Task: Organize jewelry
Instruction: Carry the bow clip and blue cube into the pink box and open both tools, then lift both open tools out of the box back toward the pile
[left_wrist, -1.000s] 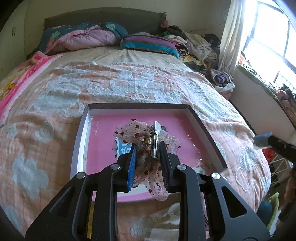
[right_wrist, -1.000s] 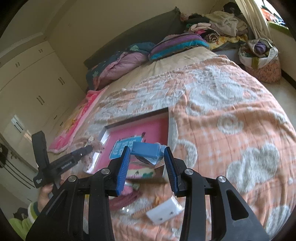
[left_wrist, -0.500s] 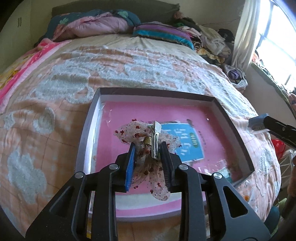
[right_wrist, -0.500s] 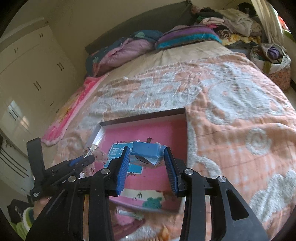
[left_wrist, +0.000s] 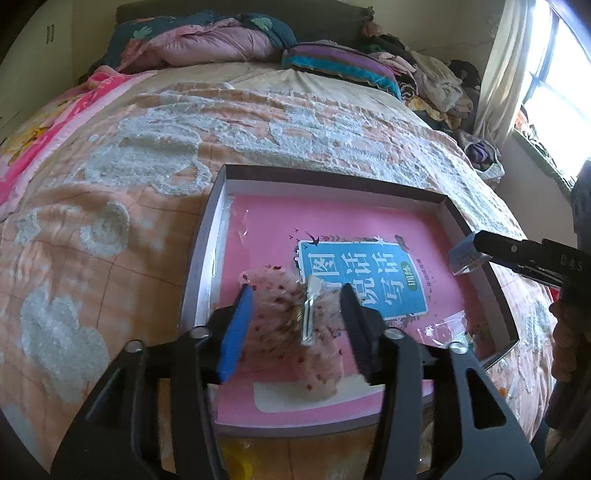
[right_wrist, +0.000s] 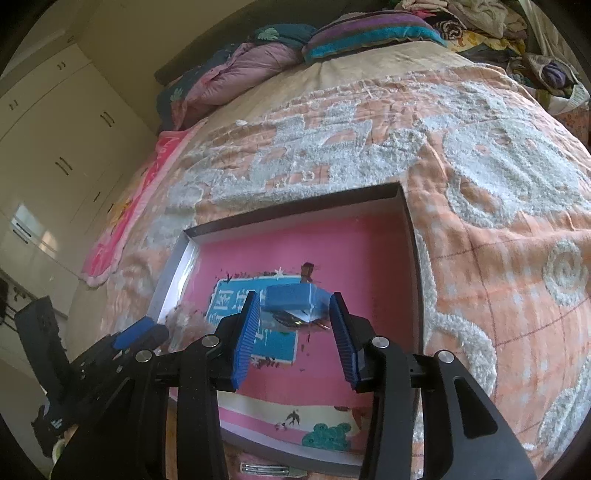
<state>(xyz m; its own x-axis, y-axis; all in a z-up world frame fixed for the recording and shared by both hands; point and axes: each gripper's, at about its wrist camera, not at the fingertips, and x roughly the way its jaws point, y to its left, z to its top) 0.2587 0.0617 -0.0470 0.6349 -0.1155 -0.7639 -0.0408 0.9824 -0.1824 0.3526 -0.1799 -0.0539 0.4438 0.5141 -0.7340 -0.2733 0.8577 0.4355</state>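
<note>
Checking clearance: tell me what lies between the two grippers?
In the right wrist view, only the blue label on the tray's pink floor lies between the left gripper and right gripper.

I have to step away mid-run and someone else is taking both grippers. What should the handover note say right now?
Left gripper: open, its fingers either side of the red-dotted hair bow with metal clip, low over the tray's near left part. The bow looks just released or about to be.
Right gripper: open over the tray's middle, with a small clear packet with blue header between its fingers; whether it is gripped is unclear.
Done: both items brought over the tray; another clear bag lies inside.
Left: confirm both are set down; a silver clip remains on the bedspread.
</note>
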